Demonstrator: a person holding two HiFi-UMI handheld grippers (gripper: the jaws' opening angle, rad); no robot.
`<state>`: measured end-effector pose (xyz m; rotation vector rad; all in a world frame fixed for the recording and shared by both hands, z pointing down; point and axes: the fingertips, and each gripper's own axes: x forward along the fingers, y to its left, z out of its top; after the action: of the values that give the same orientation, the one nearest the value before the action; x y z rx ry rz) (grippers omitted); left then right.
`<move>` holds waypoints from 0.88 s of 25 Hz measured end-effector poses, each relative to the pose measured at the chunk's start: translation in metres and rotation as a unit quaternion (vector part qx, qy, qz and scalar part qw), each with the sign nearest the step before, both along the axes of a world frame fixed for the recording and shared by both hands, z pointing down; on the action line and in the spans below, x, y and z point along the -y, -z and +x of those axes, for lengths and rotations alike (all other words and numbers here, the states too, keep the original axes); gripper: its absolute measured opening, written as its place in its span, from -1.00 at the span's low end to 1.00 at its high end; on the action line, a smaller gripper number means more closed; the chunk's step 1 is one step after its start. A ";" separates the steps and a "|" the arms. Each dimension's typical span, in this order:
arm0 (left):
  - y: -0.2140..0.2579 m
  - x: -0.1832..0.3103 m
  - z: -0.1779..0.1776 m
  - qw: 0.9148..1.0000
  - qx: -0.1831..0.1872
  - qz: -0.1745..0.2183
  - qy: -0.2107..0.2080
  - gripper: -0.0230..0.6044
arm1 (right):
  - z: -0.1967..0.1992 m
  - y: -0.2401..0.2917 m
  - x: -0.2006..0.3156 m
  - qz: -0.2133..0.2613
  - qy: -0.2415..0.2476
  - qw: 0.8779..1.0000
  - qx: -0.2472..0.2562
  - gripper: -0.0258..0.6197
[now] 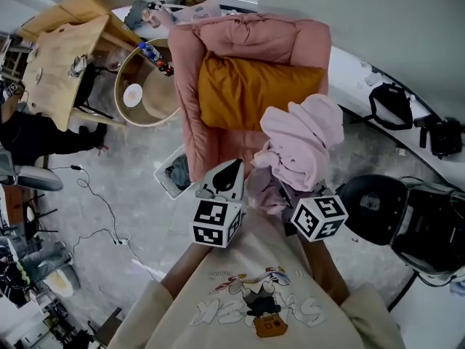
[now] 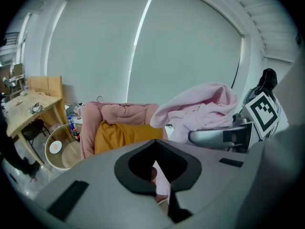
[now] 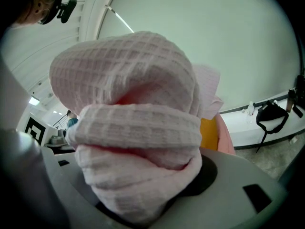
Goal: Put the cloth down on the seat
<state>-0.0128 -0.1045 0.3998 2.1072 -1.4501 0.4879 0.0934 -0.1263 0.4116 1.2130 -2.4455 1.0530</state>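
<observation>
1. Location. The cloth (image 1: 301, 140), a pale pink waffle-weave bundle, is in the air just in front of the armchair (image 1: 190, 86). It hangs over the armchair's front corner on the right-gripper side and does not touch the seat.

2. Grip. The right gripper (image 1: 294, 198) carries the load, with its jaws clamped on a thick wad of folds that fills its own view. The left gripper (image 1: 229, 171) sits just off the armchair's front edge, beside the hanging tail. Its 2 jaws are drawn almost together, with a thin pale pink strip in the slit. We read that strip as an edge of the cloth pinched there, though it is small.

3. Surroundings. 1 orange cushion (image 1: 247, 89) covers most of the armchair's seat. A round table (image 1: 149, 86) stands beside the armchair's arm on the left-gripper side.

4. Step in hand. We judge this to be the carry, with the lowering not yet begun.

5. Next move. We would bring both grippers forward over the cushion and lower the bundle until it rests there. We would then part both sets of jaws, making sure the tail does not drape over the armchair's front edge.
</observation>
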 end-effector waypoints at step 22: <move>-0.031 0.119 -0.044 1.000 -0.027 -0.015 0.000 -0.91 | -0.032 -0.030 0.124 -0.042 -0.068 0.996 0.035 0.05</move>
<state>-0.0567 -0.2236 0.4313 2.0799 -1.4042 0.4462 0.0618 -0.2502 0.4413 1.3525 -2.3713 1.2409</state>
